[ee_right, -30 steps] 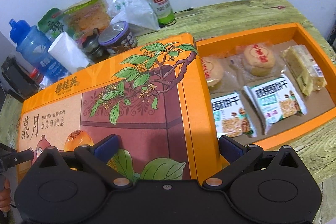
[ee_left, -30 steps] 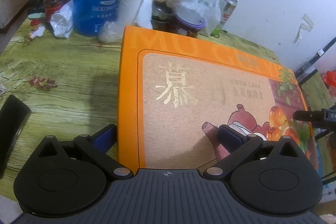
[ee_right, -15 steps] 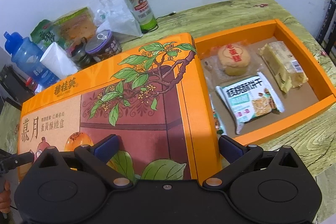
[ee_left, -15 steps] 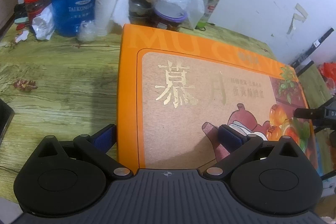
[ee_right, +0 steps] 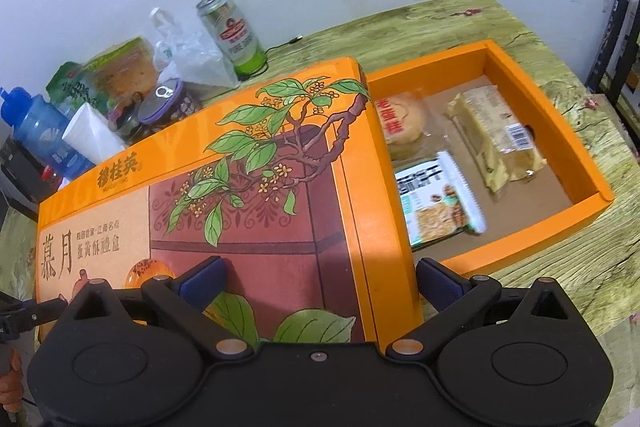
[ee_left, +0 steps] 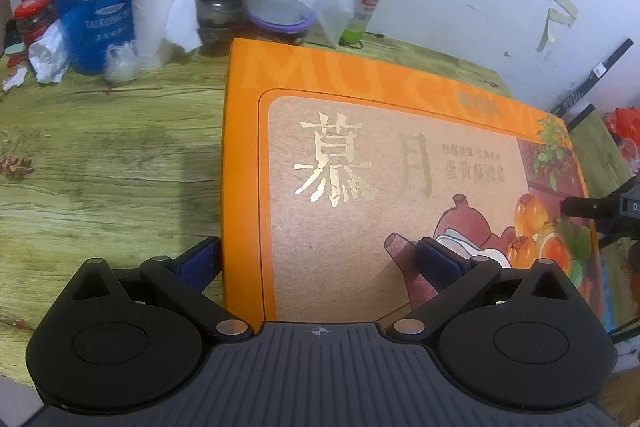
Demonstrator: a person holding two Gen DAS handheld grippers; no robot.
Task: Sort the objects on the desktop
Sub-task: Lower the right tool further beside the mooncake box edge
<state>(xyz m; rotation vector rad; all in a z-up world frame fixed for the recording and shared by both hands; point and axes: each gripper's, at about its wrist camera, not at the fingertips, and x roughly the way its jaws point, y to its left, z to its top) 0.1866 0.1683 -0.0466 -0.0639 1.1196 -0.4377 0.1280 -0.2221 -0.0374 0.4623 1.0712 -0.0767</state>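
Two claws, left claw (ee_left: pixel 318 261) and right claw (ee_right: pixel 320 281), each gripping one orange lid (ee_right: pixel 224 195), three snack packets (ee_right: pixel 436 203) visible in tray (ee_right: pixel 560 147).

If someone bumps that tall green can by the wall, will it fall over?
Probably, yes. The green can stands upright, tall and narrow, so a sideways bump would likely tip it. Its round sides suggest it would then roll. How full or heavy it is can't be seen.
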